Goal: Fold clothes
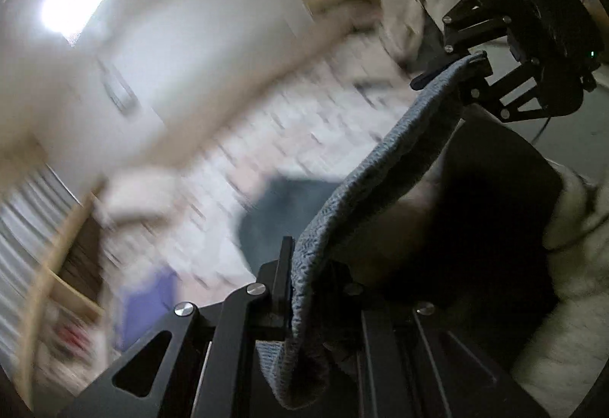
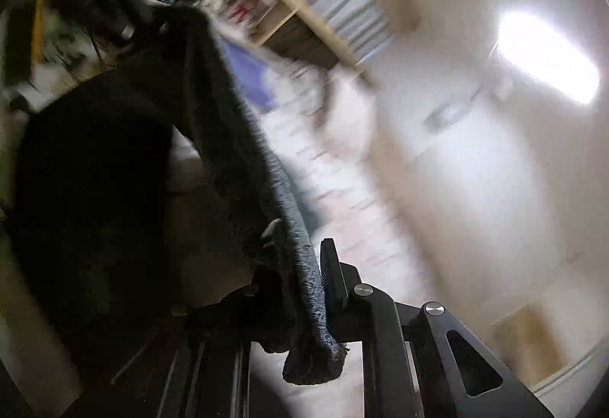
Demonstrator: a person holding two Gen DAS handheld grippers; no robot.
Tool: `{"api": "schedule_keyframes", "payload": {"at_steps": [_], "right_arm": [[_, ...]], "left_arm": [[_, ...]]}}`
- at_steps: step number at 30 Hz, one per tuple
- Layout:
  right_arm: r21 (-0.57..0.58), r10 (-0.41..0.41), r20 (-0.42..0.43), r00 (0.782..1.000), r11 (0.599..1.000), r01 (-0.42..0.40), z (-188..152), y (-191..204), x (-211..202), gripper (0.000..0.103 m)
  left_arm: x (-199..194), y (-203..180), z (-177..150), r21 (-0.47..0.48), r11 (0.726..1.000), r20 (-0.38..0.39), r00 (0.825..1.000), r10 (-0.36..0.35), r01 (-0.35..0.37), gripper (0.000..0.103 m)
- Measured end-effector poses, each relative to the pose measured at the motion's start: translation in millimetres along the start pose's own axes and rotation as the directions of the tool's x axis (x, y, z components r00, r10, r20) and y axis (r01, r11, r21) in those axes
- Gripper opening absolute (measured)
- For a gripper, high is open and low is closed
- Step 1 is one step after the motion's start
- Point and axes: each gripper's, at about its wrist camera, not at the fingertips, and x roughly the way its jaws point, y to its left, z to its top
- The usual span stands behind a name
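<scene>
Nubby gray cloth (image 1: 365,189) btwn both fingers (image 1: 283,273)

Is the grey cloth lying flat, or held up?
Held up: the grey cloth stretches between the left gripper and the right gripper, both shut on its edge.

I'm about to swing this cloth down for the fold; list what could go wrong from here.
1. The grey knit cloth is pinched only along its edge by the left gripper and right gripper; a sharp swing might pull it free.
2. Both views are motion-blurred, so landing placement is hard to judge.
3. A bunched end hangs below the right jaws and could fold under.
</scene>
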Motion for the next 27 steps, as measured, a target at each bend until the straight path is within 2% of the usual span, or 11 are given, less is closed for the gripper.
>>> {"api": "schedule_keyframes", "payload": {"at_steps": [2,5,8,10,12,14,17,19,21,24,27], "right_arm": [[0.057,0.101,-0.058,0.993,0.994,-0.098,-11,6,12,0.015],[0.114,0.141,-0.098,0.985,0.985,-0.13,-15,-1,34,0.015],[0.229,0.202,-0.1,0.974,0.958,-0.175,-2,-39,57,0.015],[0.251,0.218,-0.109,0.97,0.95,-0.185,12,-61,76,0.015],[0.27,0.234,-0.122,0.964,0.943,-0.195,26,-85,100,0.015],[0.284,0.256,-0.154,0.954,0.937,-0.205,32,-106,141,0.015],[0.305,0.299,-0.196,0.934,0.924,-0.231,38,-134,203,0.015],[0.337,0.346,-0.238,0.908,0.906,-0.257,42,-146,254,0.015],[0.364,0.378,-0.266,0.887,0.891,-0.271,40,-150,289,0.015],[0.413,0.431,-0.309,0.848,0.864,-0.288,33,-152,356,0.015],[0.475,0.502,-0.334,0.798,0.821,-0.317,20,-141,401,0.015]], "left_arm": [[16,-5,0,-0.002,0.999,-0.069,0.997,-0.04,0.039,0.01],[37,5,11,-0.034,0.997,-0.119,0.99,-0.078,0.075,0.01],[54,35,37,-0.051,0.995,-0.127,0.988,-0.089,0.083,0.01],[74,52,51,-0.052,0.995,-0.149,0.985,-0.091,0.084,0.012],[110,72,55,-0.078,0.992,-0.197,0.974,-0.115,0.102,0.013],[146,92,59,-0.105,0.987,-0.244,0.96,-0.14,0.118,0.014],[200,121,64,-0.147,0.979,-0.312,0.933,-0.179,0.139,0.014],[236,141,68,-0.175,0.973,-0.356,0.912,-0.205,0.151,0.014],[272,160,72,-0.204,0.966,-0.398,0.888,-0.232,0.161,0.014],[326,190,78,-0.248,0.953,-0.457,0.847,-0.273,0.174,0.014],[378,199,62,-0.294,0.934,-0.508,0.795,-0.332,0.202,0.014]]}}
